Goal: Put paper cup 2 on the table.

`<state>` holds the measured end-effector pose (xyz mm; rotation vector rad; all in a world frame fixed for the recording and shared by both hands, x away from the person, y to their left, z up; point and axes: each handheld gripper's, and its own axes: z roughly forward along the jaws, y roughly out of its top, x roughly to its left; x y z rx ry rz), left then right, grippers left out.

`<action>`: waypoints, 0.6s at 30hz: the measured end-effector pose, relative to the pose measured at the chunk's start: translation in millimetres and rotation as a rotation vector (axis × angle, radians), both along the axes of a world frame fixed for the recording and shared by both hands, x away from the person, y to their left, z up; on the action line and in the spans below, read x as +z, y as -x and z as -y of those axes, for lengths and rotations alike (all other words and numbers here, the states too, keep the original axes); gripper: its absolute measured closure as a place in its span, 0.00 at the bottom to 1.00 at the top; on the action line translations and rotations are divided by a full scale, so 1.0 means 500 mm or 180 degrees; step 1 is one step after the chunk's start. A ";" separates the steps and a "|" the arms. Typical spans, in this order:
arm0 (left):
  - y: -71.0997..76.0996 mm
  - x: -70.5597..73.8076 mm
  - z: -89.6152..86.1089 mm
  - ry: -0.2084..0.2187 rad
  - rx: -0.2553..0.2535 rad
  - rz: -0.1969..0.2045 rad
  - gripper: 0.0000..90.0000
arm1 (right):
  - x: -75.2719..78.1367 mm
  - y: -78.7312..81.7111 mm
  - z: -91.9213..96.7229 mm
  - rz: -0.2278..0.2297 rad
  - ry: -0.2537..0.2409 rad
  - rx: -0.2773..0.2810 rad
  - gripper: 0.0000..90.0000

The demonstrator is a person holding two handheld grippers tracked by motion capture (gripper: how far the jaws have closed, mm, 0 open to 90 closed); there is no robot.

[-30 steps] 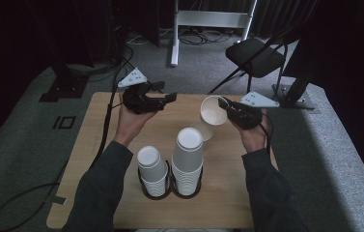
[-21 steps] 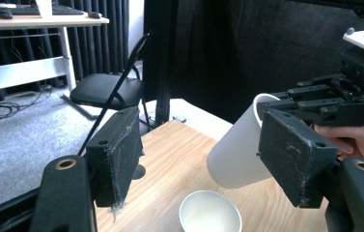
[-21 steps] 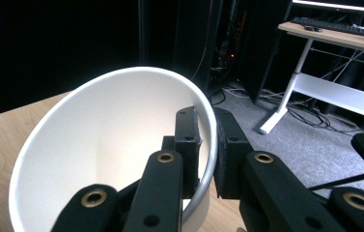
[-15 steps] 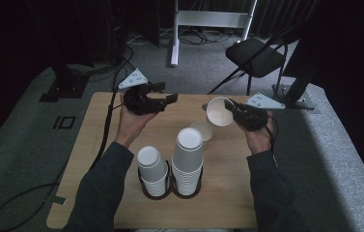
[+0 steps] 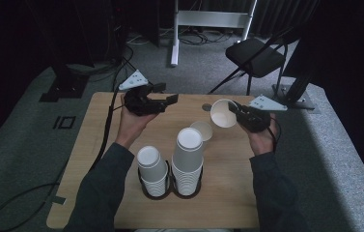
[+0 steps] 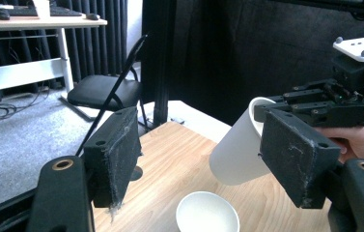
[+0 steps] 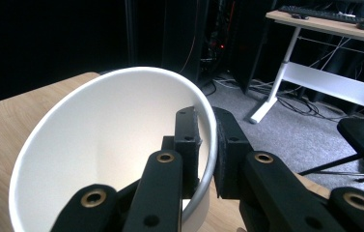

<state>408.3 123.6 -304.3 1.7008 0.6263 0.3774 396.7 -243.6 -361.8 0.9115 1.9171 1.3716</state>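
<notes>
We take the taller cup stack (image 5: 188, 162) in its black holder (image 5: 172, 189) as landmark. Nearest us, just left of it, sits the shorter stack (image 5: 152, 170) in the same holder; both untouched.

Just beyond the tall stack, a single paper cup (image 5: 202, 130) stands upright on the table (image 5: 102, 193), mouth up, nothing touching it. In the left gripper view it is the cup on the table (image 6: 207, 212) below the jaws.

Farther back and right of the stack, our right gripper (image 5: 236, 113) is clamped on the rim of the held cup (image 5: 222, 112), one jaw inside the wall, one outside, clear in the right gripper view (image 7: 203, 154). Cup is tipped, mouth facing left, and has drifted slightly right of where it was a second ago; grip unchanged.

Far left of the stack, the left gripper (image 5: 167, 100) has not travelled; its jaws have just been opening and now stand apart with nothing between them (image 6: 203, 174).

Our read: the left has just let go and is free, so the next cup looks like the right gripper's job to set down, probably beside the standing one.
</notes>
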 end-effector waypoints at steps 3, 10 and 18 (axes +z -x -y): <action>-0.001 0.000 -0.001 -0.0003 0.0000 0.0000 0.34 | -0.003 -0.001 0.004 -0.0013 -0.0005 -0.0017 0.92; 0.000 -0.001 -0.001 0.0017 -0.0011 -0.0009 0.34 | -0.010 -0.001 0.014 -0.0033 -0.0010 -0.0048 0.92; 0.000 -0.002 0.003 0.0026 -0.0029 -0.0015 0.34 | -0.017 0.000 0.027 -0.0059 -0.0012 -0.0091 0.92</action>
